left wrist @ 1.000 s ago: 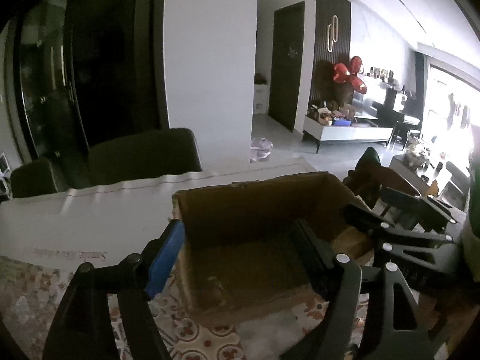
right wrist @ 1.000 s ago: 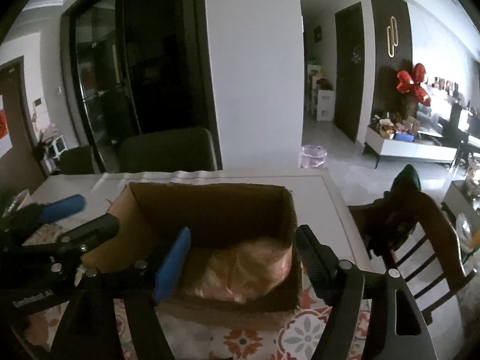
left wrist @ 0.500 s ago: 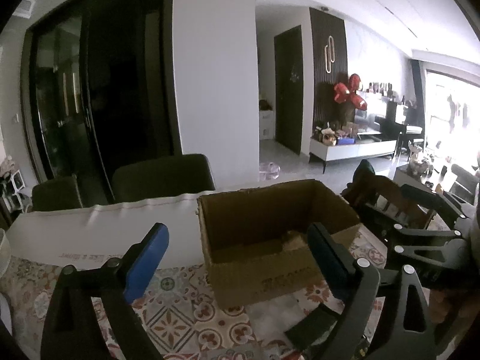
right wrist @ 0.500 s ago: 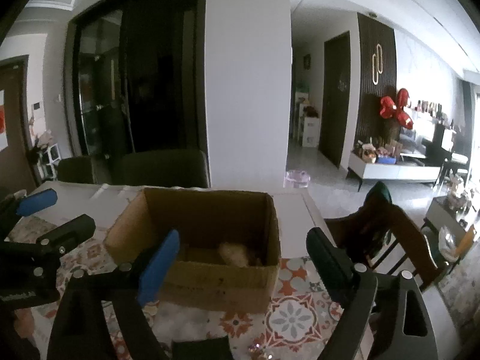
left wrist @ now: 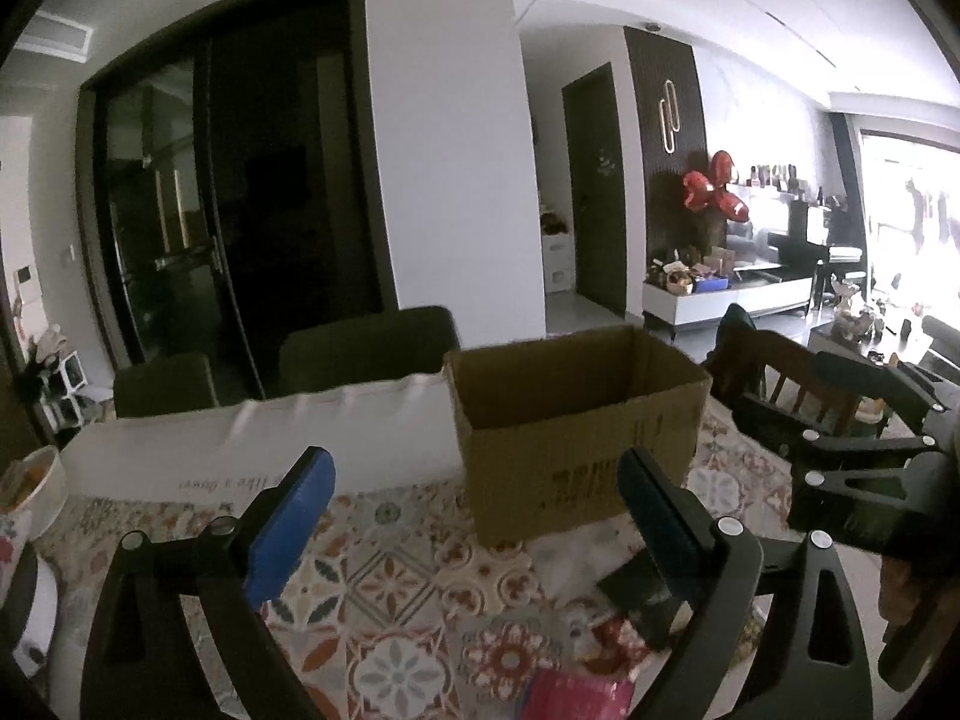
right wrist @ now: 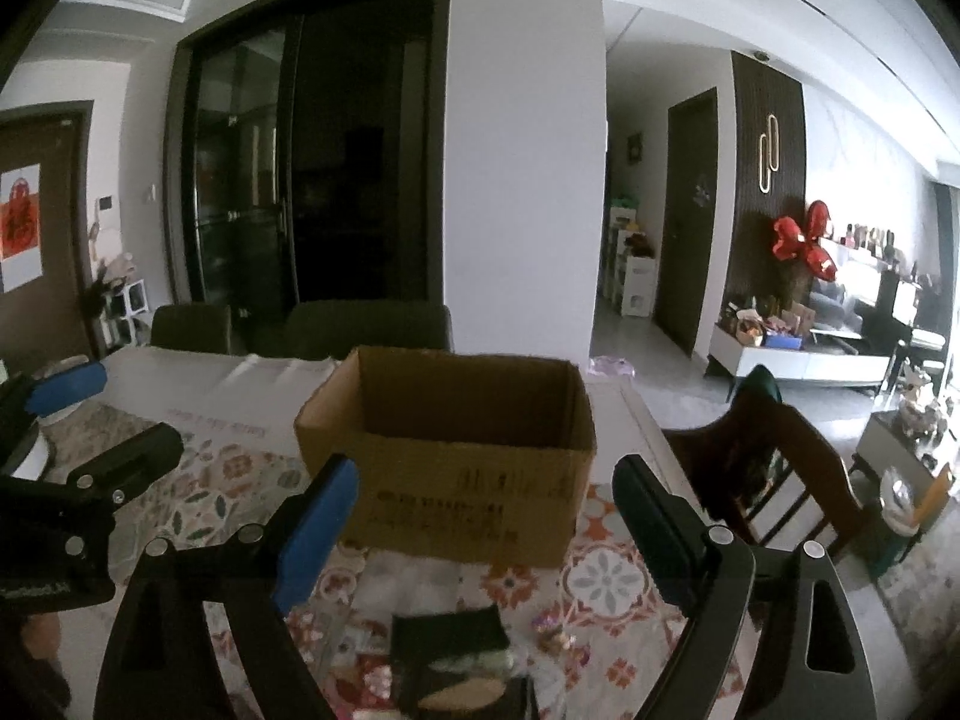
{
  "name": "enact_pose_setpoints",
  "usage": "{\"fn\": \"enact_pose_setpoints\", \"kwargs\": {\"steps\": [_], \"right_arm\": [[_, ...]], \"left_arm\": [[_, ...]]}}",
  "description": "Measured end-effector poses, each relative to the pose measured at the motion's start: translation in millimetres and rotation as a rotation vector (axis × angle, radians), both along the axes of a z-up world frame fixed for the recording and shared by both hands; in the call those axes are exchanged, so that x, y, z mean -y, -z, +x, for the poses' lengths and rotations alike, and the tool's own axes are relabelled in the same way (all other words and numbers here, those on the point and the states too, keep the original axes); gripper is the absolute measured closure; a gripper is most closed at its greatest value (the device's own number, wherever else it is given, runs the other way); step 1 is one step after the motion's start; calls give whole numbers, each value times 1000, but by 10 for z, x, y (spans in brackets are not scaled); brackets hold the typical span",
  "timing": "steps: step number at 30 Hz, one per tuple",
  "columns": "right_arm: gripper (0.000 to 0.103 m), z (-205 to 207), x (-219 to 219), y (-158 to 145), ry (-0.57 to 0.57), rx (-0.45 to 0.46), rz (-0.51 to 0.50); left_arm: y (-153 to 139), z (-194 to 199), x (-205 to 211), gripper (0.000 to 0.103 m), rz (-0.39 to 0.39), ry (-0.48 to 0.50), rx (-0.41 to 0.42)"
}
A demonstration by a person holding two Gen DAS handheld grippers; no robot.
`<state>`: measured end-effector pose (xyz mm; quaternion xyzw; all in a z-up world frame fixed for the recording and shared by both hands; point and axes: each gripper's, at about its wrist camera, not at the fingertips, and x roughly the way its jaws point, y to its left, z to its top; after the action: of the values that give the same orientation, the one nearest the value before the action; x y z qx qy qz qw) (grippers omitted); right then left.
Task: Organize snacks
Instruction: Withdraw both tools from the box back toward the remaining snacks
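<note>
Behind both grippers, on the patterned tablecloth [left wrist: 384, 588], stands the open cardboard box [left wrist: 576, 420]. Left gripper [left wrist: 474, 516]: jaws spread, having just been opening, nothing between them. Right gripper [right wrist: 486, 516]: jaws likewise spread, just opened, empty. Nearer than the box lie snack packets: a dark packet [right wrist: 450, 630] and a pink packet [left wrist: 576, 690]. A wooden chair [right wrist: 774, 468] stands right of the box.
</note>
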<state>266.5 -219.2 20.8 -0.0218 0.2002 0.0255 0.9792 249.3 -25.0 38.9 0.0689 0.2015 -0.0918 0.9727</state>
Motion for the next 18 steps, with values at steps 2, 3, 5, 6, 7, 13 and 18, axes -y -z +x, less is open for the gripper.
{"fn": "enact_pose_setpoints", "kwargs": {"steps": [2, 3, 5, 6, 7, 13, 18], "right_arm": [[16, -74, -17, 41, 6, 1, -5], [16, -111, -33, 61, 11, 5, -15], [16, -183, -74, 115, 20, 11, -34], [16, -217, -102, 147, 14, 10, -42], [16, -245, -124, 173, 10, 7, -47], [16, -361, -288, 367, -71, -24, -94], [16, -444, -427, 550, -156, -61, -140]], "left_arm": [[62, -73, -57, 7, -3, -25, -16], [88, -102, -85, 7, -7, -35, -26], [161, -181, -140, 7, -14, -56, -46], [186, -210, -169, 7, -19, -67, -55], [213, -237, -195, 7, -22, -74, -64], [430, -410, -341, 7, -32, -126, -144], [677, -522, -398, 7, -29, -118, -234]]}}
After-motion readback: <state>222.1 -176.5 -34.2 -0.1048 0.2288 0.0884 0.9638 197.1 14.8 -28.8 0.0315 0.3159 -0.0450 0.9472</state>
